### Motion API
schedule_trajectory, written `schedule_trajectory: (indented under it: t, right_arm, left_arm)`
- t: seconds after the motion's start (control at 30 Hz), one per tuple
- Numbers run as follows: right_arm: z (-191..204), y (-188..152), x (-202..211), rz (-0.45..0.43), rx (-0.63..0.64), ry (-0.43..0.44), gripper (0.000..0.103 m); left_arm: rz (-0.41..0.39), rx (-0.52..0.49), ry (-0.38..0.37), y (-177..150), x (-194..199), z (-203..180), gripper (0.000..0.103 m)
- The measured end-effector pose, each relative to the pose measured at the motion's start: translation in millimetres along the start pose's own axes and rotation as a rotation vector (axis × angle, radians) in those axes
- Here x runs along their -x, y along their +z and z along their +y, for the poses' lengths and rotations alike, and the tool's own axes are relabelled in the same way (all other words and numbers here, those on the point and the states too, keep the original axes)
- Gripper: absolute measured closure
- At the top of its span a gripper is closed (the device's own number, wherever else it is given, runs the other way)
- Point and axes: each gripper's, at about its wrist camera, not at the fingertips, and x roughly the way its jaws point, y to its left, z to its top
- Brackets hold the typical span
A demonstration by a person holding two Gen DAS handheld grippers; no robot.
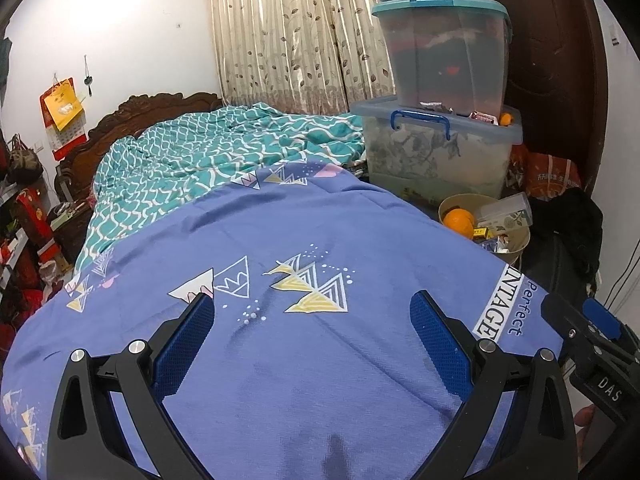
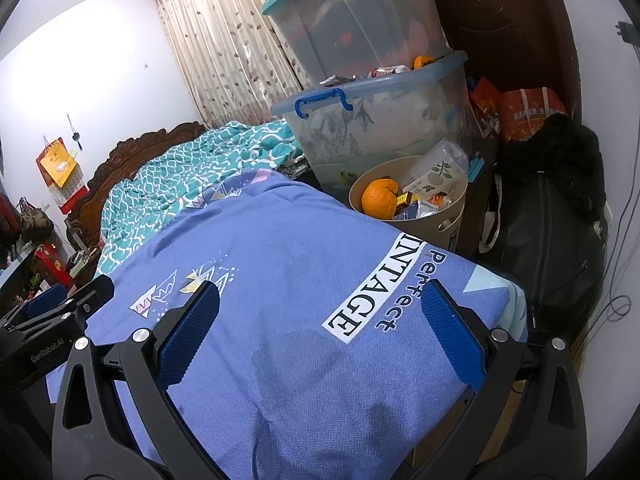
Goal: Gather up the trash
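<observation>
- Both tongs idle over the bed. My left gripper (image 1: 312,316) has its jaws spread wide, nothing between the pads. Right gripper (image 2: 320,312) is the same: released, empty.
- Below both: blue bedsheet (image 1: 320,240) w/ "Perfect VINTAGE" print (image 2: 380,288). No loose trash visible on it.
- Likely target is the beige bin (image 2: 436,224), on the floor just beside the bed's right edge, in front of the stacked clear storage boxes (image 2: 380,128).
- Bin contents: an orange (image 2: 380,198), a clear plastic box (image 2: 434,168), small cartons/wrappers. Can't tell which were put there as trash.
- More wrappers and another orange (image 1: 506,119) on the lower storage box lid (image 1: 440,120), prob. candidates for pickup.
- Progress est.: nothing in hand, no pickup under way, so early stage or between items. Collection from the lid area looks untouched.
</observation>
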Motion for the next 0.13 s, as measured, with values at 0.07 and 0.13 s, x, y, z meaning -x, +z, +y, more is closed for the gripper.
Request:
schedule_trajectory:
  t: [0.07, 0.13]
  right_arm:
    - [1.1, -1.7, -0.4, 0.000, 0.001, 0.000, 0.003]
    - [1.3, -2.4, -0.6, 0.002, 0.002, 0.001, 0.003]
  left_arm:
    - [0.000, 0.001, 0.002, 0.0, -0.2, 0.4, 0.008]
    - [0.001, 0.003, 0.001, 0.2, -0.6, 0.4, 0.008]
